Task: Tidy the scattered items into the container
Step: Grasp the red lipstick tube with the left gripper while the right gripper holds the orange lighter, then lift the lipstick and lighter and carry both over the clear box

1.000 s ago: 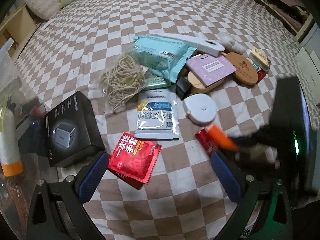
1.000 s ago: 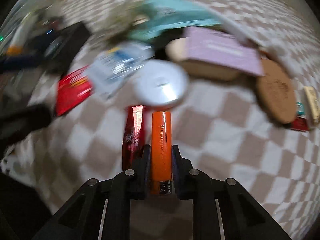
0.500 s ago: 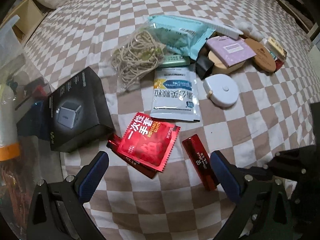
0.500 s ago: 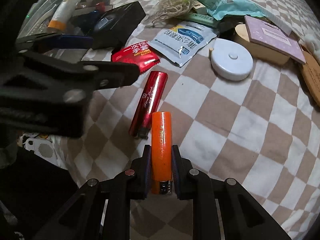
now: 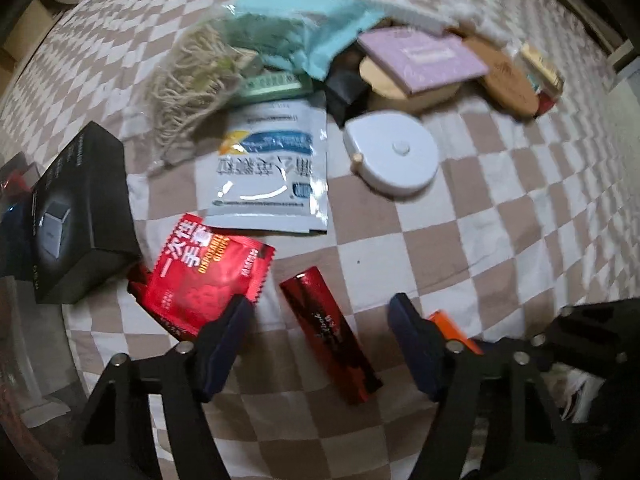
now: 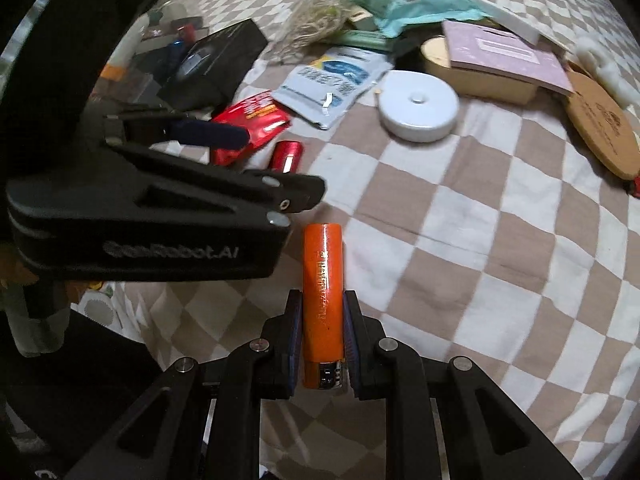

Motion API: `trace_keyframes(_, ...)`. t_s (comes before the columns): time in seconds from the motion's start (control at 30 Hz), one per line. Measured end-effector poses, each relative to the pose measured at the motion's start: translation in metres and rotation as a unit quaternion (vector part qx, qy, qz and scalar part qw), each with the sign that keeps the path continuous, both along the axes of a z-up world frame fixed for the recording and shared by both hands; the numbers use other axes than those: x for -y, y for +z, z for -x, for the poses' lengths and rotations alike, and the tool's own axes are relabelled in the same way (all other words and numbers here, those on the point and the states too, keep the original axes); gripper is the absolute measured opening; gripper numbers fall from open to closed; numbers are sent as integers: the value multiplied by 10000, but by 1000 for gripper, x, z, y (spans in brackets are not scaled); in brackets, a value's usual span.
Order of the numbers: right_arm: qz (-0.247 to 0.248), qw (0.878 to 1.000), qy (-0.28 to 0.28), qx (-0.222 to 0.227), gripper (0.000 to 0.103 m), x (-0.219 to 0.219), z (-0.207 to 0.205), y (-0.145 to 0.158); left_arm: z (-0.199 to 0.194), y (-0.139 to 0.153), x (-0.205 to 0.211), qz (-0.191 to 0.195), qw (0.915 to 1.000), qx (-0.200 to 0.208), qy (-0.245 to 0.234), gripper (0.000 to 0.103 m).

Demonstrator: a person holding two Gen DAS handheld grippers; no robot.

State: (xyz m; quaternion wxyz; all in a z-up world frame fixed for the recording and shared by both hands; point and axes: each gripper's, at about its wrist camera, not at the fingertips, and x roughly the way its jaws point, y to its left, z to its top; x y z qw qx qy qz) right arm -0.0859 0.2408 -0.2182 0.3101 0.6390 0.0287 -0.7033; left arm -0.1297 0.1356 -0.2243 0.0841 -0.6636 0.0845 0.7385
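Note:
A red lighter (image 5: 332, 336) lies on the checkered bedspread between the fingers of my left gripper (image 5: 320, 308), which points straight down over it. Its jaws are closing, and the blue pads (image 5: 224, 340) stand clear of the lighter on both sides. My right gripper (image 6: 322, 300) is shut on an orange lighter (image 6: 322, 280) and holds it above the cloth, just right of the left gripper (image 6: 282, 163). The orange lighter (image 5: 452, 330) peeks out behind the left gripper's right finger. The clear plastic container (image 6: 132, 52) stands at the far left with several items inside.
A red glove packet (image 5: 208, 276) and a black box (image 5: 80, 216) lie just left of the red lighter. Beyond are a white pouch (image 5: 272, 176), a round white tape measure (image 5: 394, 156), a string bundle (image 5: 192, 76), a purple box (image 5: 424, 56) and a cork disc (image 5: 508, 80).
My left gripper has come down over the red lighter and its jaws have narrowed around it. The right gripper has carried the orange lighter in beside the left gripper.

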Motion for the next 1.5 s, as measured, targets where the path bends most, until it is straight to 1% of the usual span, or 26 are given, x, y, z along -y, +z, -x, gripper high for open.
trace_keyframes(0.03,-36,10000,-24,-19,20,-4,5,-2,0,-2,-2,50,10000,7,-21,70)
trace_keyframes(0.17,-190,9997,-89,-144,20,-2,1,-10,1,-7,-8,150,9998,19,-100,67)
trace_keyframes(0.2,-248,9995,-85,-190,20,-3,1,-10,1,-7,-9,137,9998,23,-137,64)
trace_keyframes(0.3,-397,9987,-79,-294,20,-7,2,-12,0,-7,-10,97,9997,16,-234,58)
trace_keyframes(0.37,-398,9987,-103,-286,20,-9,2,-14,-1,-5,-10,50,9996,16,-268,52)
trace_keyframes(0.4,-404,9987,-111,-283,20,-9,3,-14,-1,-4,-9,10,9996,10,-279,45)
trace_keyframes(0.43,-418,9987,-111,-283,20,-9,3,-15,-1,-3,-8,-28,9996,-11,-295,35)
trace_keyframes(0.47,-432,9986,-110,-282,20,-9,3,-15,-2,-1,-7,-63,9995,-37,-315,30)
trace_keyframes(0.53,-445,9986,-98,-281,20,-9,4,-17,-4,1,-3,-133,9993,-70,-346,25)
trace_keyframes(0.7,-484,9986,-50,-212,20,-7,9,-22,-14,2,4,-170,9989,-118,-428,23)
trace_keyframes(0.83,-750,9956,197,-533,20,4,4,-23,-27,1,6,-144,9980,-159,-597,23)
trace_keyframes(1.0,-723,9959,-75,-540,20,3,7,-25,-42,0,16,-226,9968,-216,-732,23)
trace_keyframes(1.2,-1236,9890,13,-814,20,22,7,-24,-55,5,26,-216,9971,-298,-661,22)
trace_keyframes(1.37,-1345,9875,-140,-810,20,29,15,-19,-56,18,34,-217,9965,-492,-633,22)
trace_keyframes(1.5,-1339,9853,-232,-1031,20,36,22,-3,-52,41,42,-377,9945,-835,-512,22)
